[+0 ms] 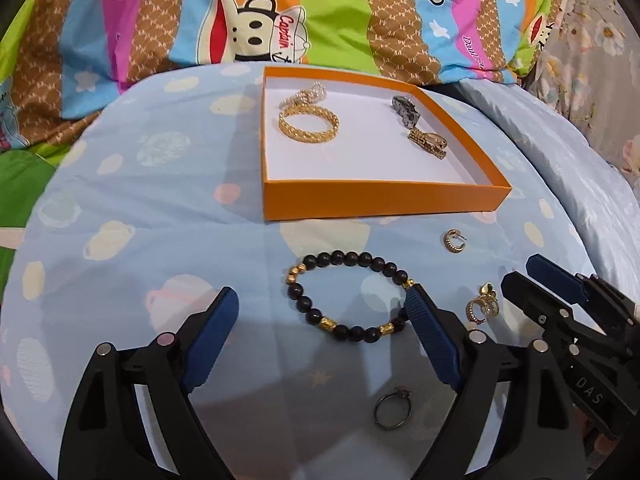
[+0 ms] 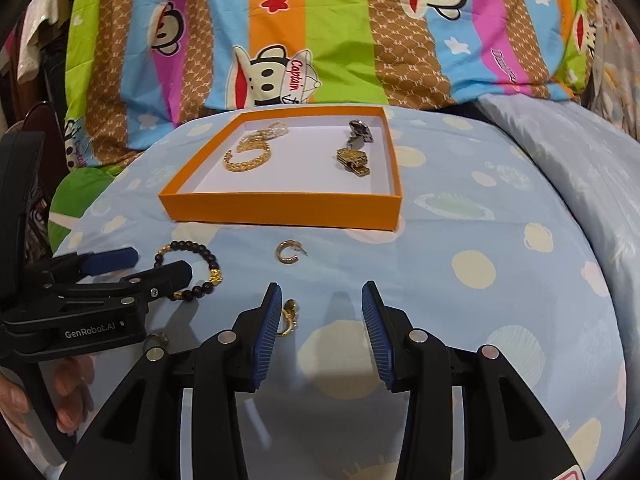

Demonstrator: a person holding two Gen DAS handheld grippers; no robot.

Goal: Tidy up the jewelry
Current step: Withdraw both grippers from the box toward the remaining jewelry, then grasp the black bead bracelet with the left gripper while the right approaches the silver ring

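Left gripper spread wide, empty, low over the light-blue dotted cushion; right blue pad touching or just over the near-right arc of the black bead bracelet, left pad well clear of it. Bracelet flat on the cushion's middle, gold spacer beads at its left, right and near sides, most of the loop lying between the two fingers. Silver ring nearer the cushion's front edge, just right of centre, under the right finger's inner side.

Right gripper also open, moderately wide, holding nothing, over bare cushion toward the front-right. Gold earring cluster just outside its left pad, touching or nearly so; cannot tell which. Same cluster seen from the left wrist between the two grippers. Small gold hoop earring alone on the cushion, between the grippers and the box's front wall.

Orange box open, white inside, toward the cushion's far edge. Gold woven bangle in its far-left part, pearl piece touching it behind. Silver clip in the far-right part, gold clip just in front of it.

Striped monkey-print blanket beyond the cushion's far edge.
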